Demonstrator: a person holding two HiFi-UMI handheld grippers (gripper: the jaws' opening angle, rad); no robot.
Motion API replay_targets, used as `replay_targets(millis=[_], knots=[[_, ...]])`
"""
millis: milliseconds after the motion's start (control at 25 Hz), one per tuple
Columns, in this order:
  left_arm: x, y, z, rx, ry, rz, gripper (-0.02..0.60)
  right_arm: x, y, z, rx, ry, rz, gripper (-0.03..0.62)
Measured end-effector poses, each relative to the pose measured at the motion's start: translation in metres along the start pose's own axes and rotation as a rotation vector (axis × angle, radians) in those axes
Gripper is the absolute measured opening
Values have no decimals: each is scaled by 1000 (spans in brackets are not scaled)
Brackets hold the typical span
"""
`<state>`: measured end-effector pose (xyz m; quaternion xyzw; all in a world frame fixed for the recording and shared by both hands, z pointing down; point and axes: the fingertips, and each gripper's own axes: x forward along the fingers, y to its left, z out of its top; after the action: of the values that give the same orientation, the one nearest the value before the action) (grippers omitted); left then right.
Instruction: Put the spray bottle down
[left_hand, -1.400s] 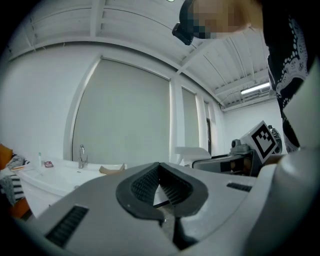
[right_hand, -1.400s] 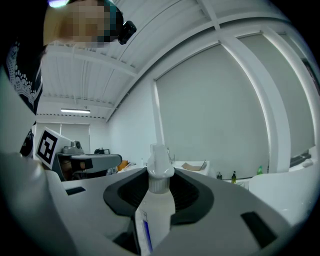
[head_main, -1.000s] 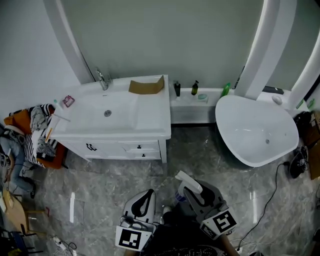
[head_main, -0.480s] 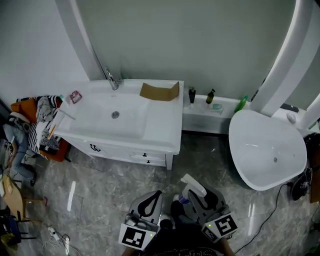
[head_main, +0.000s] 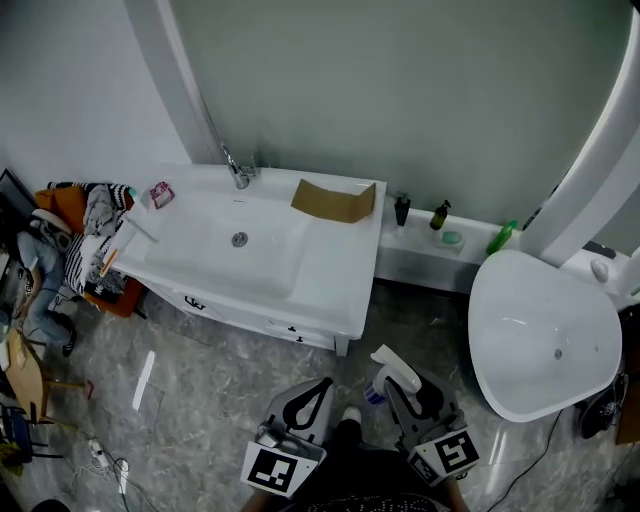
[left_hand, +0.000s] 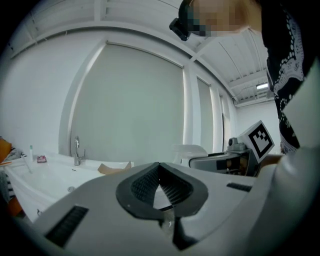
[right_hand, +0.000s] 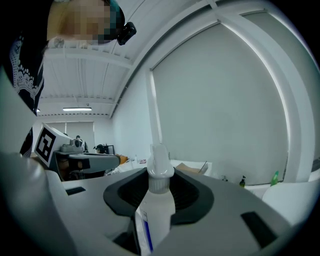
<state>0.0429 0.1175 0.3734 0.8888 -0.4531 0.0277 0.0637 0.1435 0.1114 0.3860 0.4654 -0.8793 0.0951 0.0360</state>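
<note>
the right gripper has its fingers clamped on the spray bottle; the left gripper has its fingers together, empty.

Held low, side by side, pointing ahead: left gripper fingers pressed together, right gripper fingers pinching the spray bottle.

Grey left gripper, matching right gripper, black ribbed jaws, square-marker cubes
</note>
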Motion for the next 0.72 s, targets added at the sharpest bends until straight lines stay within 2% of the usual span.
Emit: replay_targets(millis=[400, 720], knots=[[27, 49, -2, -28, 22, 83, 0, 48, -18, -4, 23, 49, 55, 140], [78, 107, 19, -27, -2, 43, 0, 110, -38, 13, 16, 52, 21, 140]])
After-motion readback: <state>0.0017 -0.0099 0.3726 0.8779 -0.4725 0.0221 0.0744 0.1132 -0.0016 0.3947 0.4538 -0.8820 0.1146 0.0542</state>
